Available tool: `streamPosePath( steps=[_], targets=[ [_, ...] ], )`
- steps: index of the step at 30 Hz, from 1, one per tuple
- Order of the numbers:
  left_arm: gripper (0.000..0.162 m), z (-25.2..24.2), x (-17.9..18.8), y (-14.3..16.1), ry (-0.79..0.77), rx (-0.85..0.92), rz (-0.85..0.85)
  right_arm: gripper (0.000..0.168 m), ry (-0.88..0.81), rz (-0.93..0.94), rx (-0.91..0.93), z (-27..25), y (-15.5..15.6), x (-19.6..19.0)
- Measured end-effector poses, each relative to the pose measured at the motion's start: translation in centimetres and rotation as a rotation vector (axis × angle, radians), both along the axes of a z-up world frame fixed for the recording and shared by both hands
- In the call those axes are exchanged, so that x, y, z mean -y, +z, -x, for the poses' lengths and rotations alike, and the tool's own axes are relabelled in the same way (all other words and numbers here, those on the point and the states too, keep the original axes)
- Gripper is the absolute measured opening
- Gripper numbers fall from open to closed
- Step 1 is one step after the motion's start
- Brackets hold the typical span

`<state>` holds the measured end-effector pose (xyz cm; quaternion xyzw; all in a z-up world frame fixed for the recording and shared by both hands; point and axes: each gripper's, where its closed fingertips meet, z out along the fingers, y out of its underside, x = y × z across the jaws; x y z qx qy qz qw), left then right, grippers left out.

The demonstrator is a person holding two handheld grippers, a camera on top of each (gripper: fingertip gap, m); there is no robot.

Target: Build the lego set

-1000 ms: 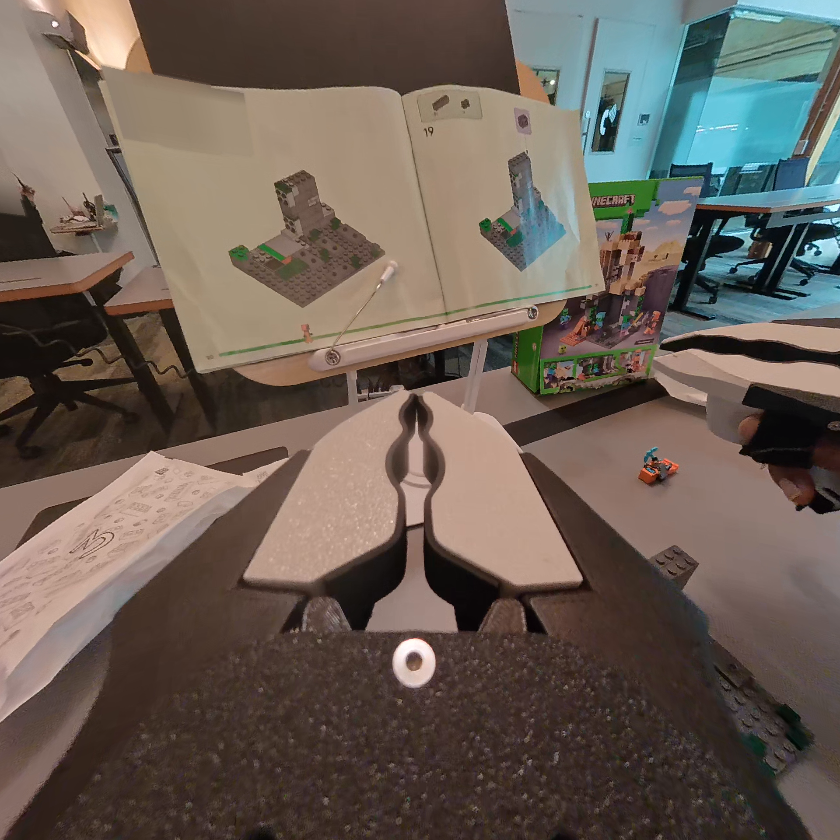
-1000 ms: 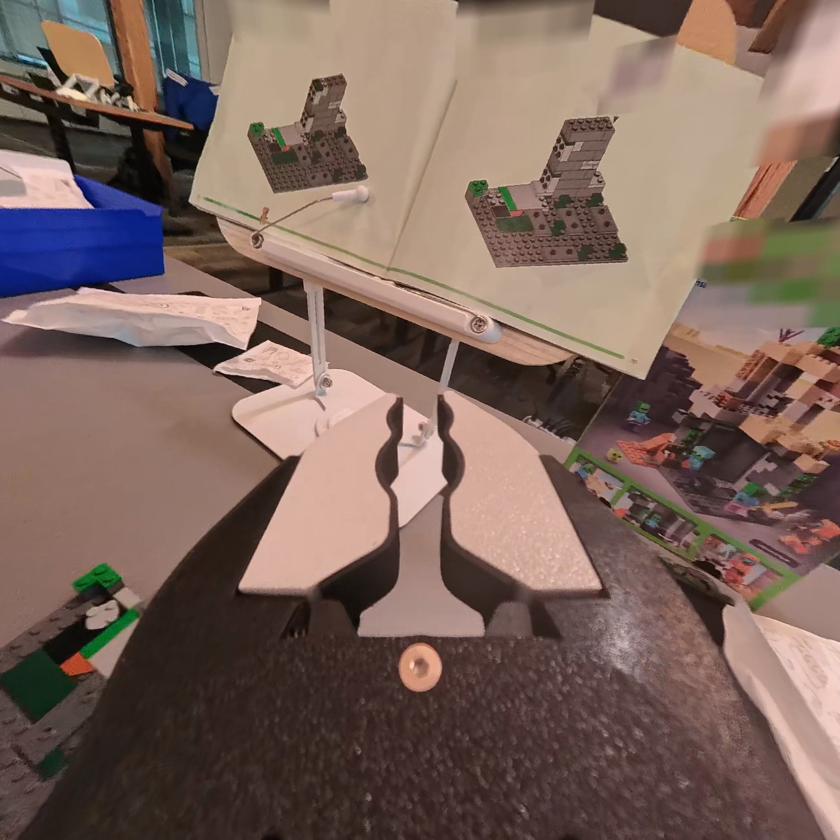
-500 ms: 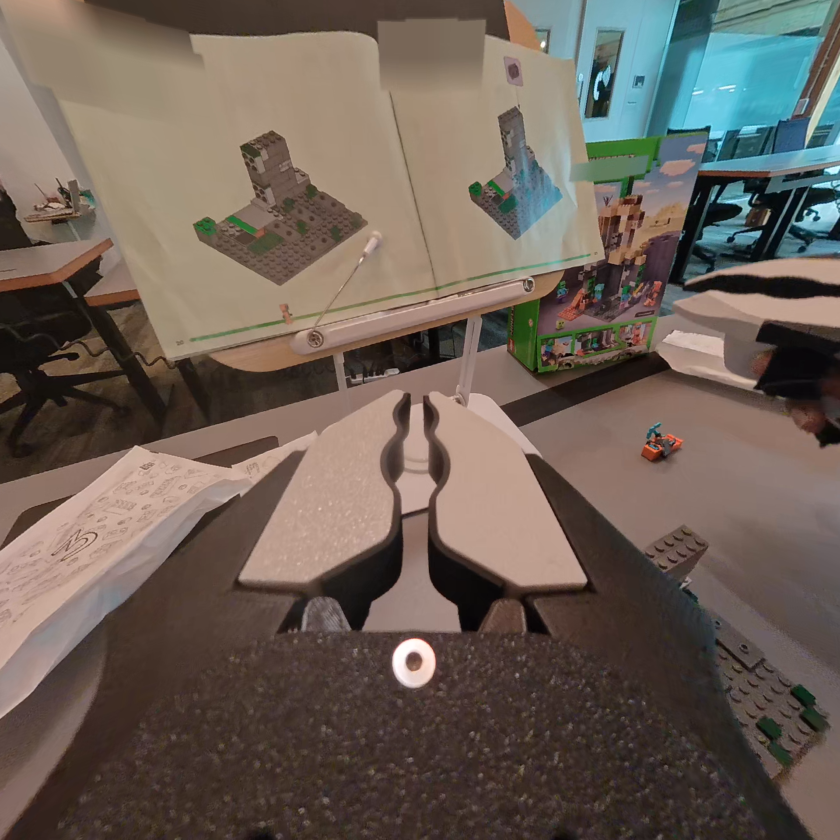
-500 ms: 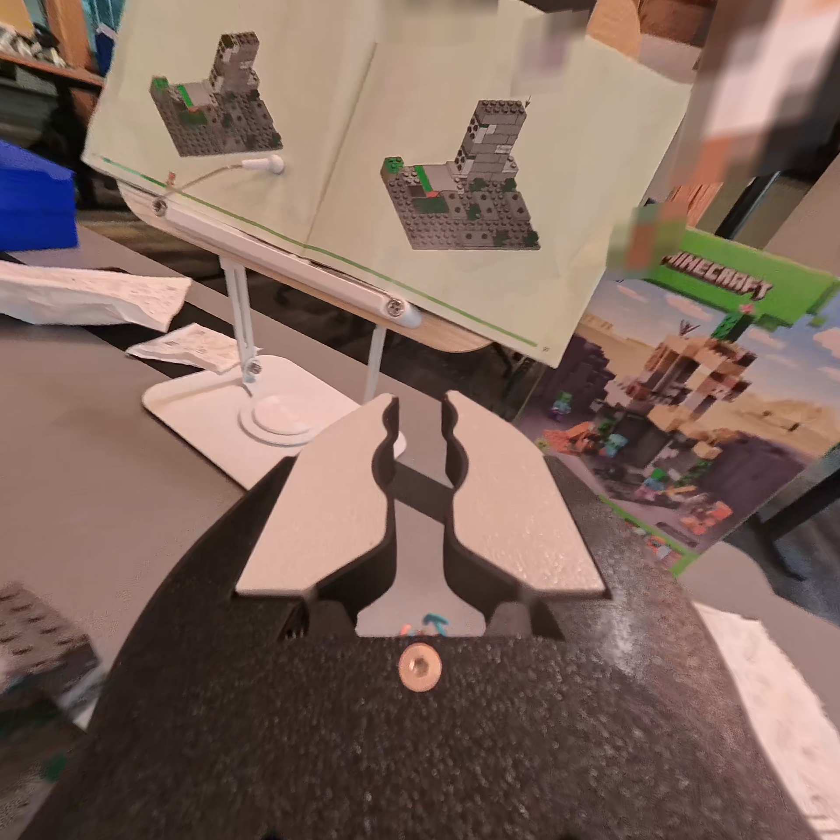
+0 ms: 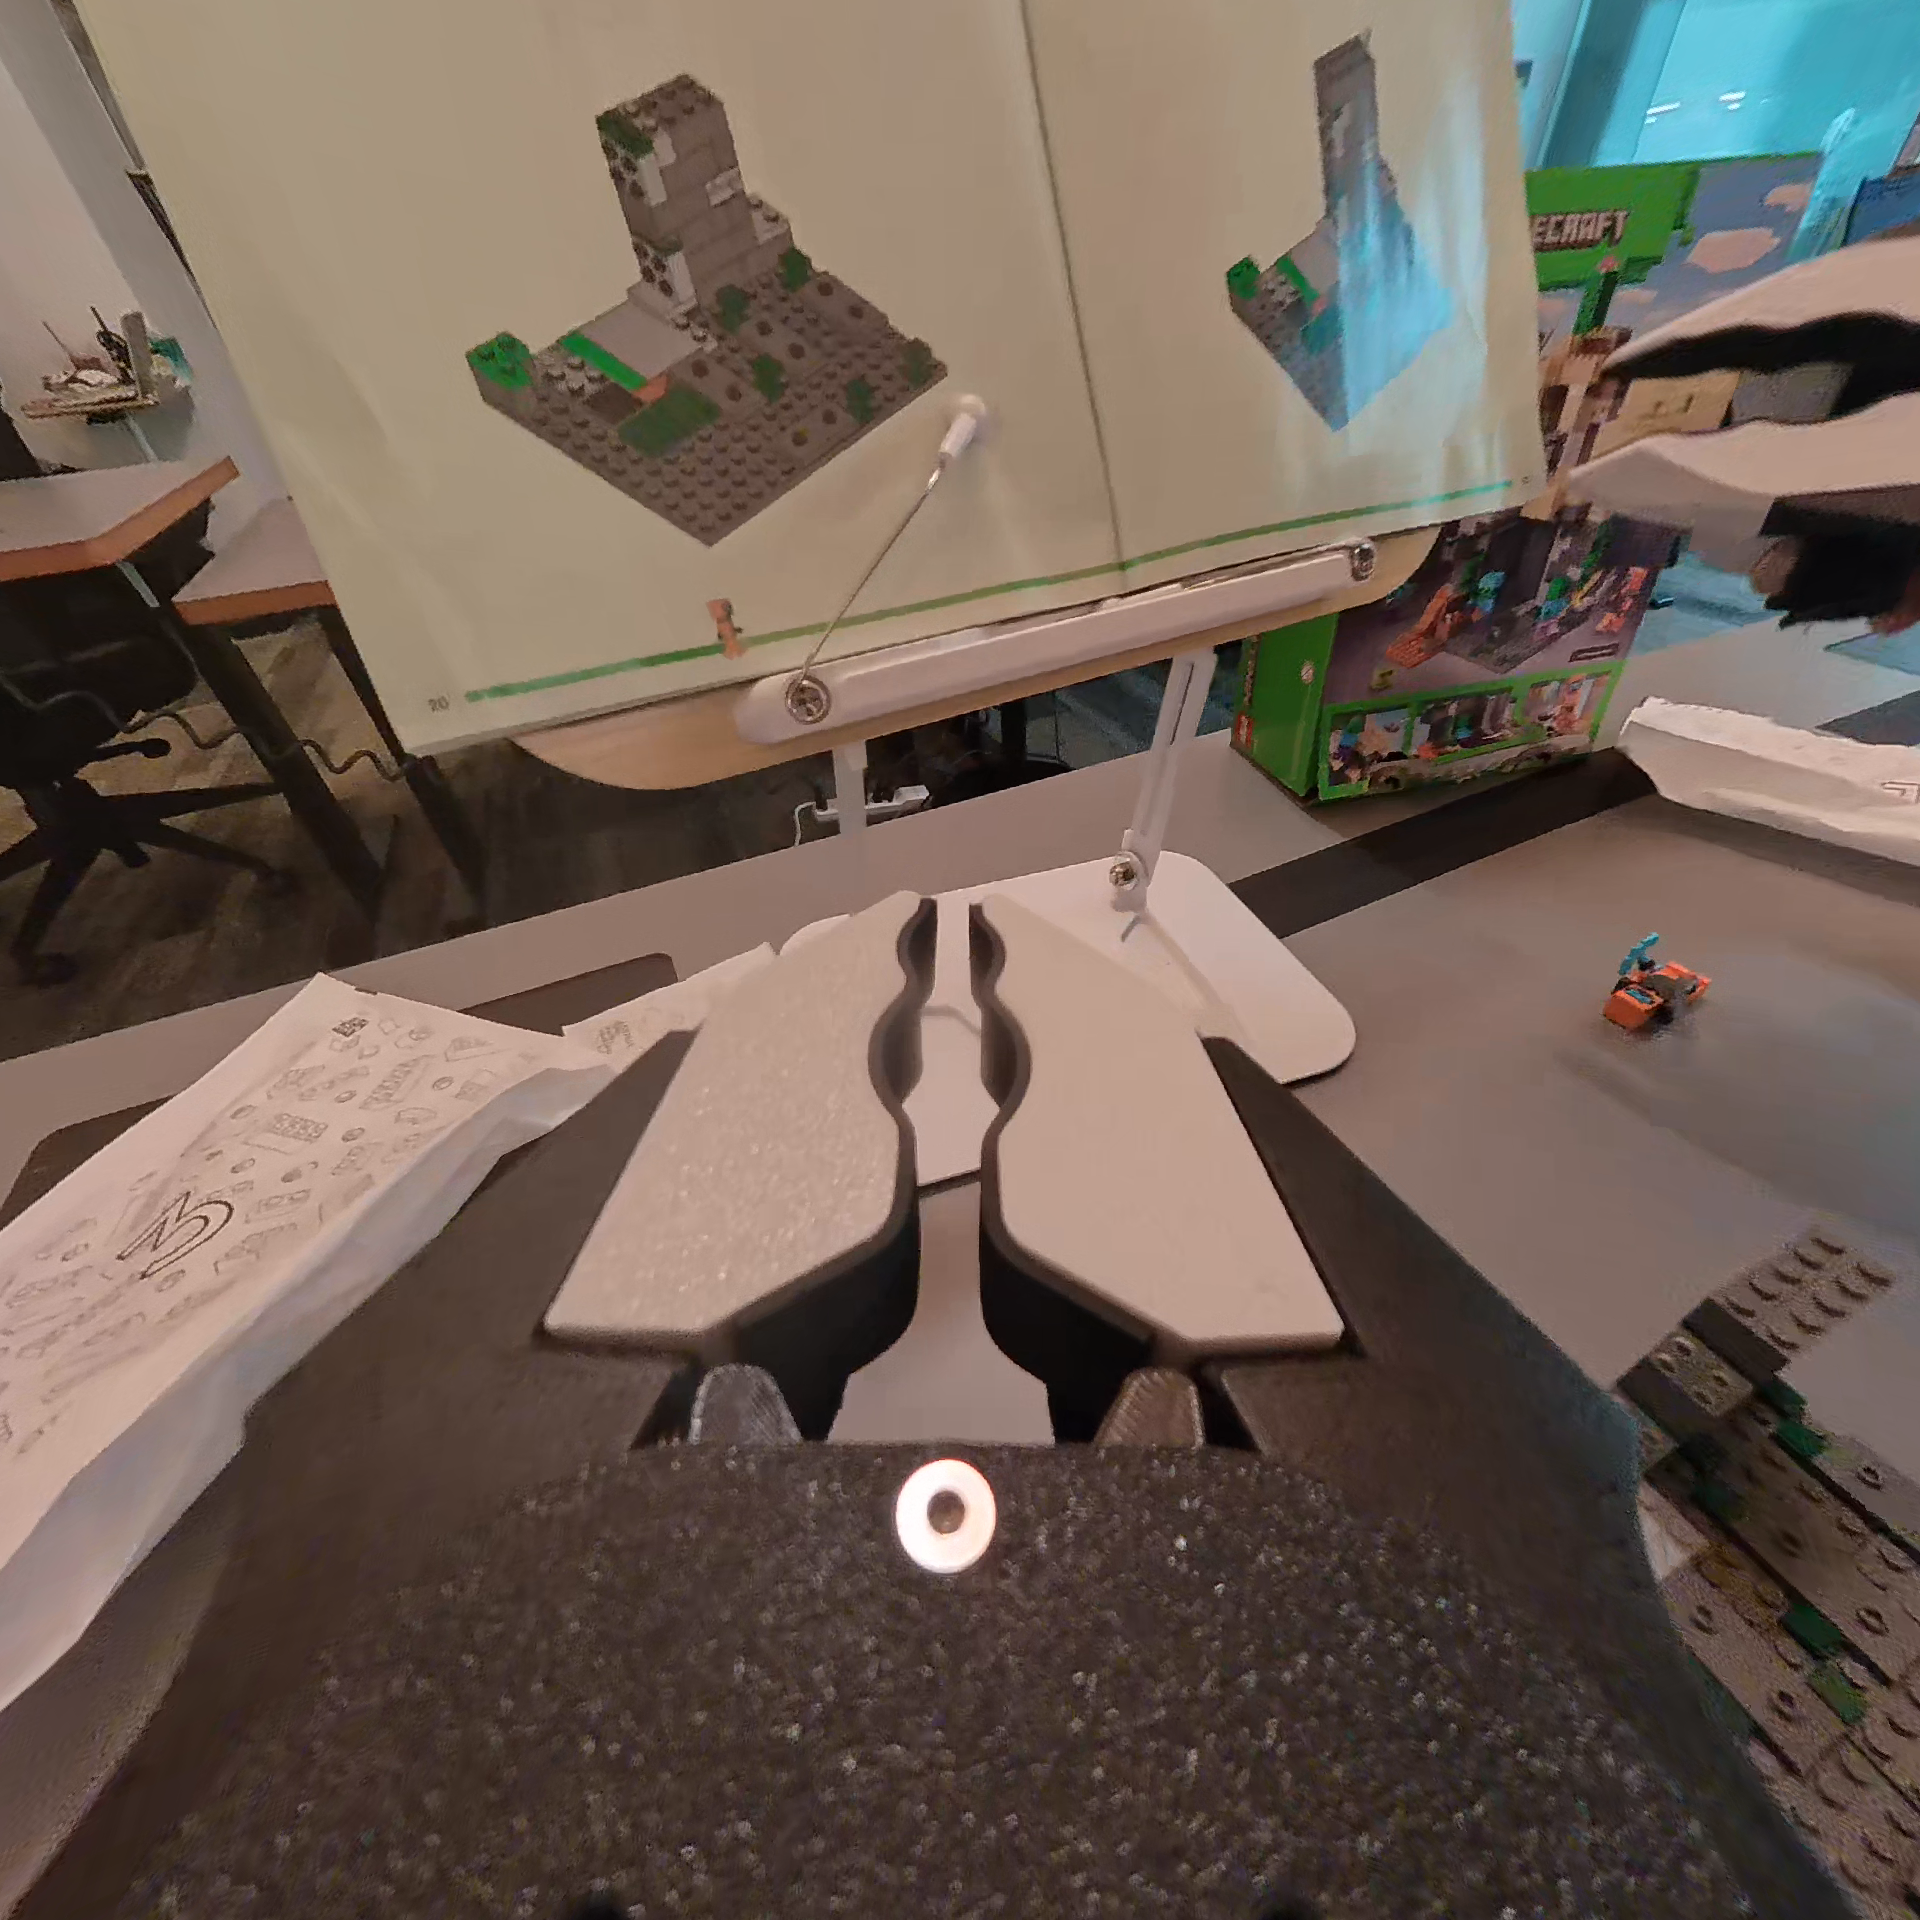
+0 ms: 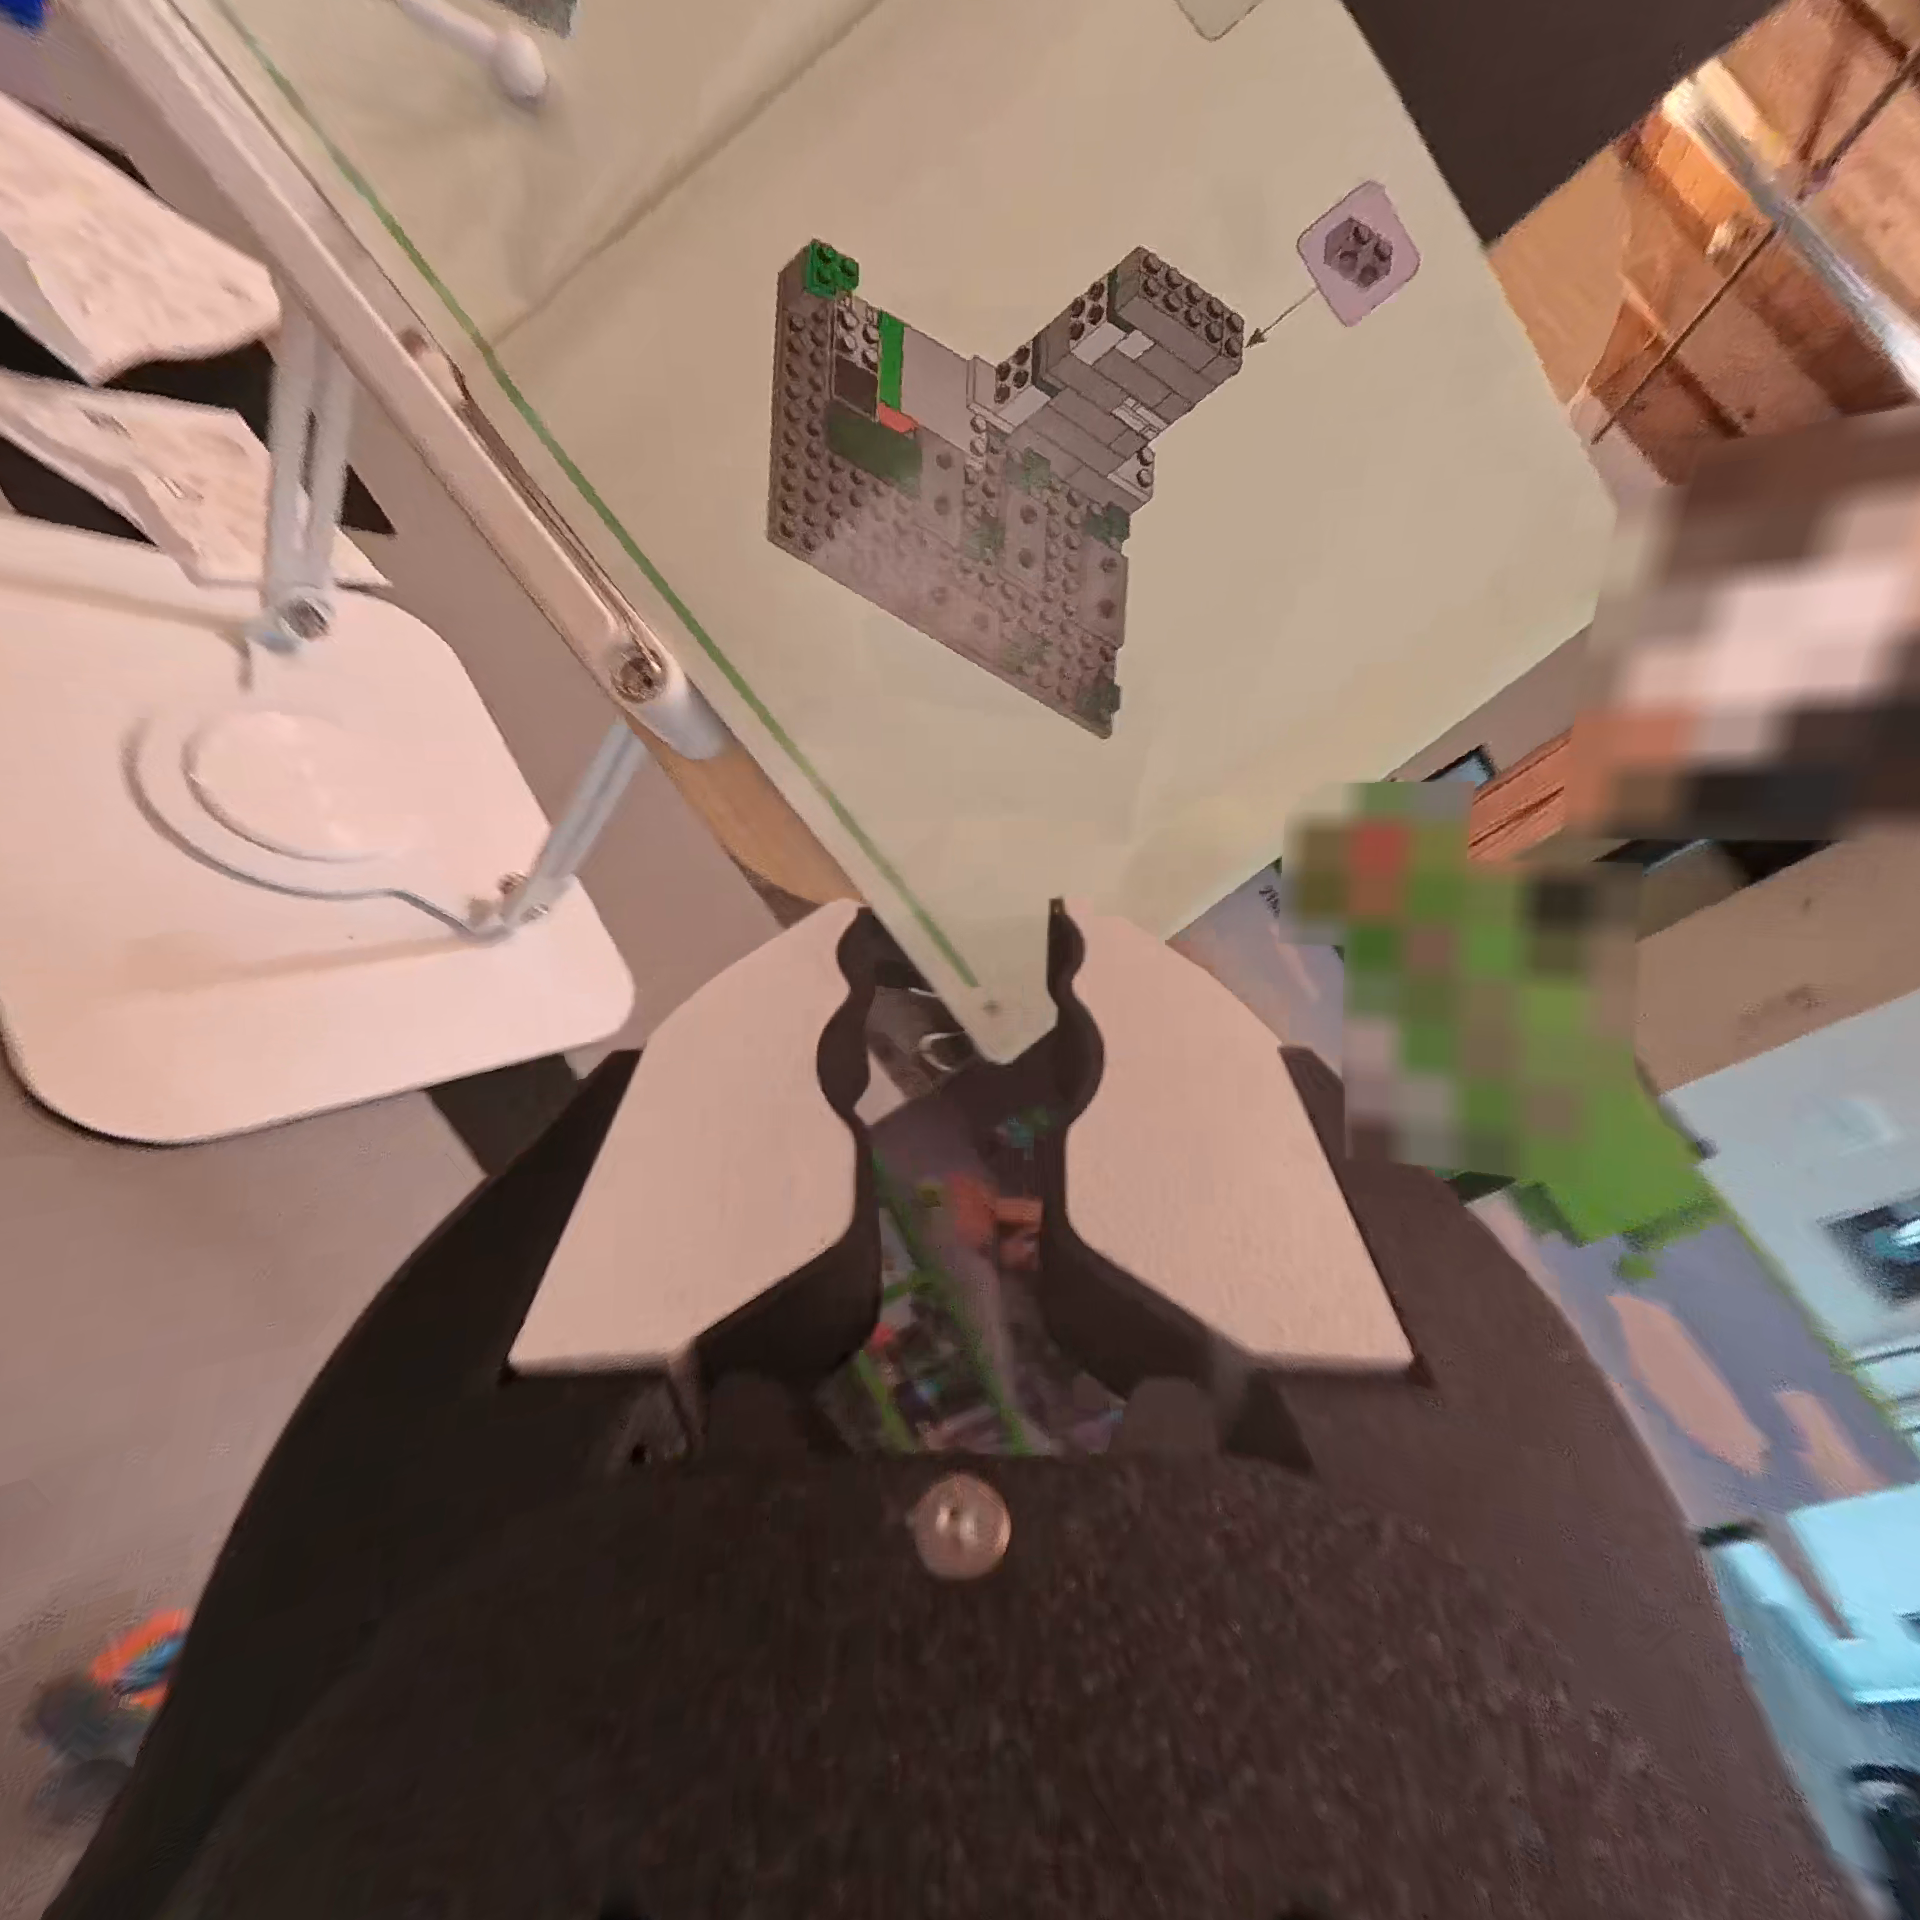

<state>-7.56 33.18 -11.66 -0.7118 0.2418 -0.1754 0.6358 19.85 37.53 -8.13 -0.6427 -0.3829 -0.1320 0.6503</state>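
We are reaching our spread right gripper (image 6: 961,940) around the instruction booklet's (image 6: 1039,468) lower corner to turn the page; the left gripper (image 5: 948,925), nearly closed, is holding nothing. The half-built lego model (image 5: 1787,1455) is sitting beside it. Next we should be pinching one sheet only.

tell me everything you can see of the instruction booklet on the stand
The instruction booklet is pale green paper, open to two pages of grey-and-green build pictures. It leans back on a white stand, a wire page holder pressing its left page. The open right gripper straddles its lower right corner, apparently not clamped.
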Motion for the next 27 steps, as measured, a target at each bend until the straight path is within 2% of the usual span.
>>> streamPosePath(
  steps=[7,15,27],
  targets=[
    [0.005,-0.5,-1.0,-1.9,-0.016,-0.019,0.038,0.028,0.025,-0.072,0.374,-1.4,-0.7,-1.1],
    [0.005,-1.3,-1.0,-3.2,-0.029,-0.047,0.056,0.028,0.042,-0.117,0.635,-2.2,-2.1,-2.0],
    [0.005,-1.4,-0.9,-4.1,-0.039,-0.052,0.078,0.02,0.082,-0.102,0.638,-2.2,-1.5,-2.1]
  ],
)
